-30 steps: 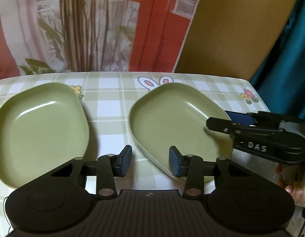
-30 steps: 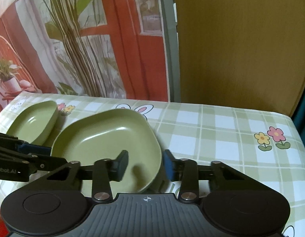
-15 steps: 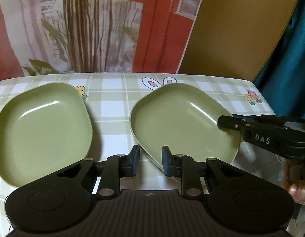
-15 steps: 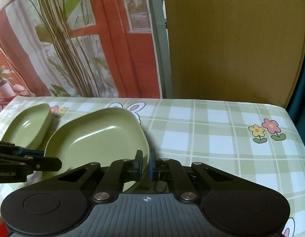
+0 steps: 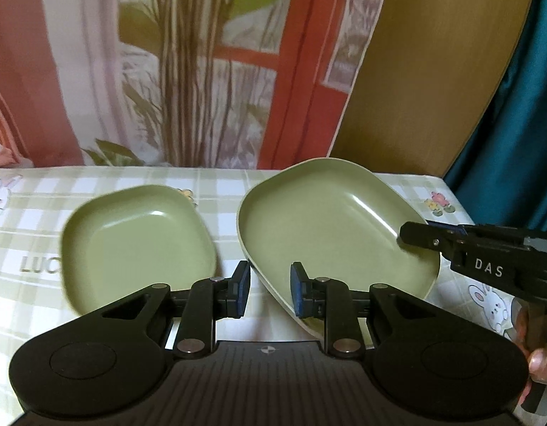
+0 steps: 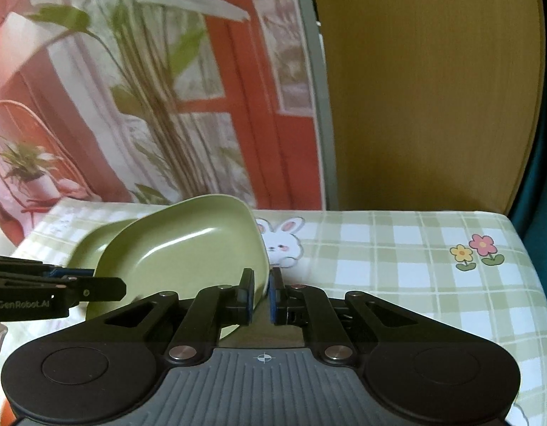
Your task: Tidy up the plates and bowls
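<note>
Two green plates are in view. The larger plate (image 5: 330,234) is lifted and tilted above the checked tablecloth. My left gripper (image 5: 266,291) is shut on its near-left rim. My right gripper (image 6: 261,294) is shut on its opposite rim, and the plate (image 6: 188,259) shows there too. The smaller green plate (image 5: 135,241) lies flat on the cloth to the left; in the right wrist view its edge (image 6: 92,245) peeks out behind the lifted plate. The right gripper also shows in the left wrist view (image 5: 429,234), and the left one in the right wrist view (image 6: 96,285).
The table (image 6: 397,259) has a green checked cloth with rabbits and flowers. A printed backdrop and a brown board (image 5: 433,71) stand behind its far edge. A teal curtain (image 5: 521,124) hangs at the right.
Both grippers closed onto the larger plate's rims, then raised it off the cloth with its far side tilted up. The smaller plate stayed in place.
</note>
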